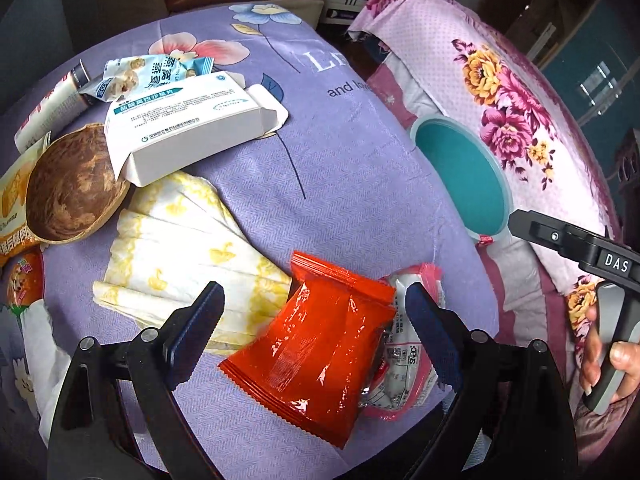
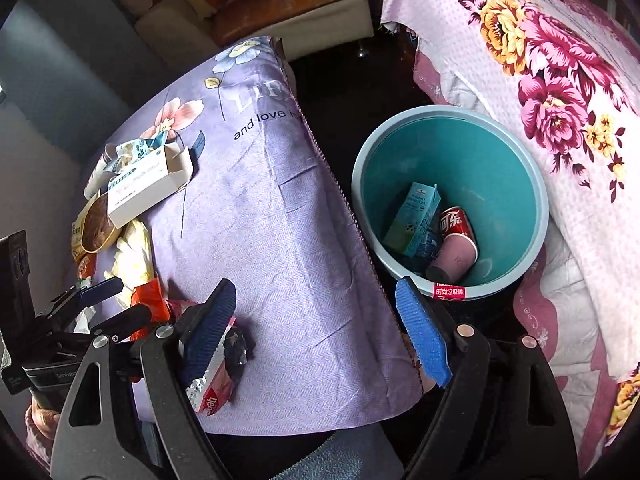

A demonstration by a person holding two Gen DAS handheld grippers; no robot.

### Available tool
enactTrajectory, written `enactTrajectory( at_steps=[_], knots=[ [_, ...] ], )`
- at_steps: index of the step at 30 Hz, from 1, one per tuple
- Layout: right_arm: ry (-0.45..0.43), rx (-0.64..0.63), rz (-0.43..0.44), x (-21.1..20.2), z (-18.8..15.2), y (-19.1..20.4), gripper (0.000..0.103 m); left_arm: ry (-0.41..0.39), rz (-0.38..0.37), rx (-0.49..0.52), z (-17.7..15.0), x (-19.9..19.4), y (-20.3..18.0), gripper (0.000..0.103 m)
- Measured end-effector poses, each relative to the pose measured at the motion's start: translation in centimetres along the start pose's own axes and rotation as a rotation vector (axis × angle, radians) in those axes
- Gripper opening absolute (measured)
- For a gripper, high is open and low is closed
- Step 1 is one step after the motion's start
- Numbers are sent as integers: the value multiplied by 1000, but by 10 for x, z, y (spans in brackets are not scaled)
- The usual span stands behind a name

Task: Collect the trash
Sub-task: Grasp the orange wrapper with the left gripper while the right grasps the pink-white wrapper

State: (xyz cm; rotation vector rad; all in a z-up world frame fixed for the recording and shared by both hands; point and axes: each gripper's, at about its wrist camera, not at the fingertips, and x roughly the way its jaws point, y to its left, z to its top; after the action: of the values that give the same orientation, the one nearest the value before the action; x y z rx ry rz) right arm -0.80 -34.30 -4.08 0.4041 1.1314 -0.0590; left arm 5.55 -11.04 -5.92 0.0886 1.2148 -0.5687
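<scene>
A red snack wrapper (image 1: pixel 316 344) lies on the purple cloth between the open jaws of my left gripper (image 1: pixel 314 308), on top of a pink and white wrapper (image 1: pixel 404 372). A folded yellow-print tissue (image 1: pixel 180 252), a white medicine box (image 1: pixel 188 128), a brown shell bowl (image 1: pixel 76 188) and a blue snack packet (image 1: pixel 148 72) lie beyond it. My right gripper (image 2: pixel 316 316) is open and empty above the cloth's edge, left of the teal trash bin (image 2: pixel 516 184), which holds a carton (image 2: pixel 412 220), a cola can (image 2: pixel 456 220) and a paper cup (image 2: pixel 456 256).
A floral pink quilt (image 1: pixel 508 92) lies right of the bin (image 1: pixel 464 176). Orange packets (image 1: pixel 16 216) lie at the table's left edge. A sofa (image 2: pixel 296 4) stands behind the table. The left gripper also shows in the right wrist view (image 2: pixel 116 300).
</scene>
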Motion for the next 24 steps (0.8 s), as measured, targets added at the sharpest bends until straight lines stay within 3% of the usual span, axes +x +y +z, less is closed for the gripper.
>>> enactTrajectory(
  at_steps=[10, 24],
  knots=[
    [68, -35, 2, 11, -22, 23, 78, 54, 30, 34, -30, 14, 14, 92],
    [181, -91, 71, 38, -50, 69, 78, 7, 5, 31, -45, -14, 37, 94]
  ],
)
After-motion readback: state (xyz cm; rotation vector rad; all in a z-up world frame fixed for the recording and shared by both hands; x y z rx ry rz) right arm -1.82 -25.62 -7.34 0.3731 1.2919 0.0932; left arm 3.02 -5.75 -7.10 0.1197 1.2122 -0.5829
